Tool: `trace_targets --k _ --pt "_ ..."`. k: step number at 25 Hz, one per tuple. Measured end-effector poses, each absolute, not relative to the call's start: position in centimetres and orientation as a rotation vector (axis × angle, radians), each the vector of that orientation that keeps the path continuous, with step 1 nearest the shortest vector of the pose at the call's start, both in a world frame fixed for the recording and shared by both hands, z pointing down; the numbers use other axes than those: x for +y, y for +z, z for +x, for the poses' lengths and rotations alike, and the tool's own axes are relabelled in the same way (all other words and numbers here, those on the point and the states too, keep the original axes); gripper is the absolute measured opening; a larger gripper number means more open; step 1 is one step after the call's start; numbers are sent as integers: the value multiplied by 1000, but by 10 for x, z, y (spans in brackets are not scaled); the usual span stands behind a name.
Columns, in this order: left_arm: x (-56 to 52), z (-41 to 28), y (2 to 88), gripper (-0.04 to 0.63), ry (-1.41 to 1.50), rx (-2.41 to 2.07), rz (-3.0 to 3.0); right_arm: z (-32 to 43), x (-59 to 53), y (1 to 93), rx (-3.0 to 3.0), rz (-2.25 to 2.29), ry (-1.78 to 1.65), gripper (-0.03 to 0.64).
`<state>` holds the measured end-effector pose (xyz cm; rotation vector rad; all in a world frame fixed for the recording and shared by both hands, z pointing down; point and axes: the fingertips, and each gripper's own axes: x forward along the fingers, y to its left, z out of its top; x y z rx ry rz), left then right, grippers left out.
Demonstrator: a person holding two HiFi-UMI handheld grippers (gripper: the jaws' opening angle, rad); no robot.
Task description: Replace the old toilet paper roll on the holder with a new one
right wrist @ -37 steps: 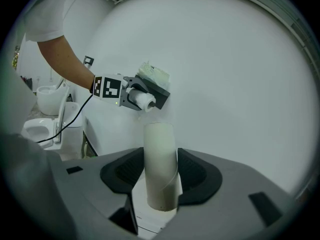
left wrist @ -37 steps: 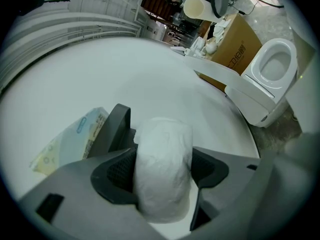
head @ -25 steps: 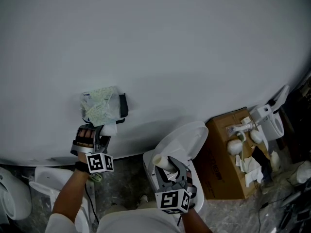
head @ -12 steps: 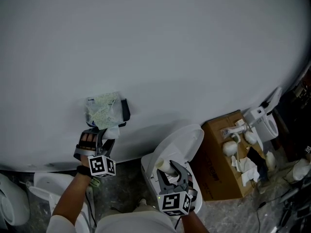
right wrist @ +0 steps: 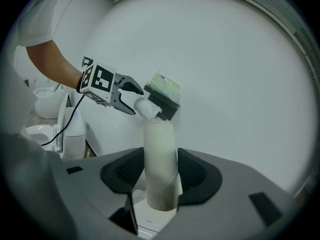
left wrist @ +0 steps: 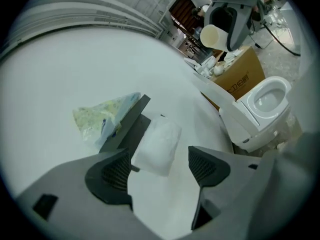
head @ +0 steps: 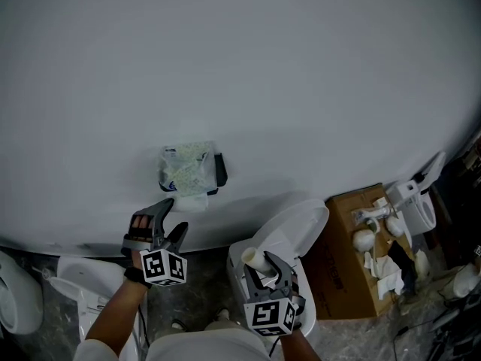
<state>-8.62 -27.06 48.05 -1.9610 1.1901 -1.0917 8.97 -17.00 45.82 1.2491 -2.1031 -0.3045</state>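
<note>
Right gripper view: your right gripper [right wrist: 161, 176] fingers clamp cardboard tube [right wrist: 160, 149]; left gripper [left wrist: 160, 166] fingers opening, nothing btwn, near holder [left wrist: 125, 129].

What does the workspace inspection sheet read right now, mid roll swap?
Surface: plain white wall.
Job's things: black holder on the wall, wrapped pack atop it, white paper hanging beneath; cardboard tube is off the holder.
Clutter: open cardboard box holding white odds and ends.
Grippers: left gripper jaws opening, nothing between them; right gripper shut on the cardboard tube.
Cables: black cable trailing under the left arm.
Surroundings: toilet below, lid up.
</note>
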Motion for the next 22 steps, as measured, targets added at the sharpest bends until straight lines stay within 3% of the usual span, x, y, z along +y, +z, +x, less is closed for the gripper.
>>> trace_targets --k 15,20,22 --pt "-197 -174 500 318 -899 1560 -2217 4 -154 468 -2181 1059 -346 204" --pt "-178 -193 496 149 -837 1607 -2219 -16 -143 469 -2182 1036 -355 204" --pt "-170 -201 495 117 -819 1619 -2224 -25 -138 468 -2189 1034 -358 202"
